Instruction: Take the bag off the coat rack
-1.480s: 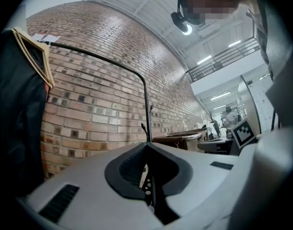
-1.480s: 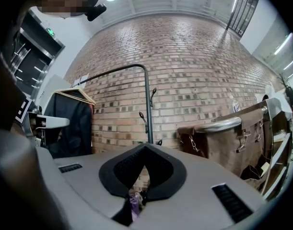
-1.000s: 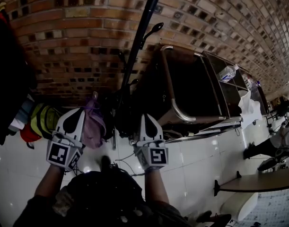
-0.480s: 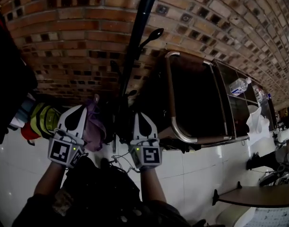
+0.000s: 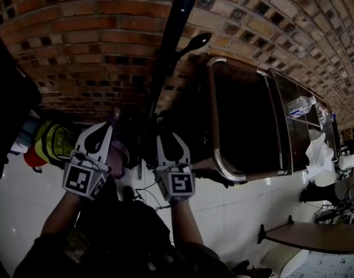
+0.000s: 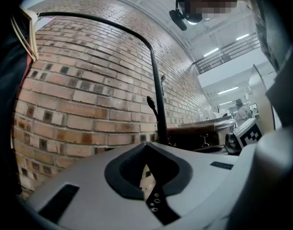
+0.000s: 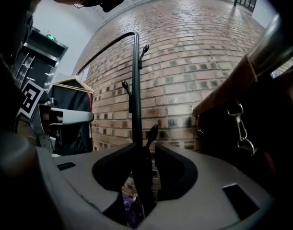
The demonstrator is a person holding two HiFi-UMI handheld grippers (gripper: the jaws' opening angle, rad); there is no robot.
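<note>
Brick wall (image 5: 78,51), white floor tiles (image 5: 14,213)

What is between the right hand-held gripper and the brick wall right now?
The coat rack's black pole: the right gripper view shows it standing in the gap of the right hand-held gripper, whose jaws have just been opening.

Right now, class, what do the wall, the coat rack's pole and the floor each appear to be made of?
The wall looks like brick: matt, rough, with mortar joints between courses. The coat rack's pole is probably painted metal: thin, black, smooth, slightly shiny. The floor seems glazed tile: white, glossy, with grout lines and reflections.
</note>
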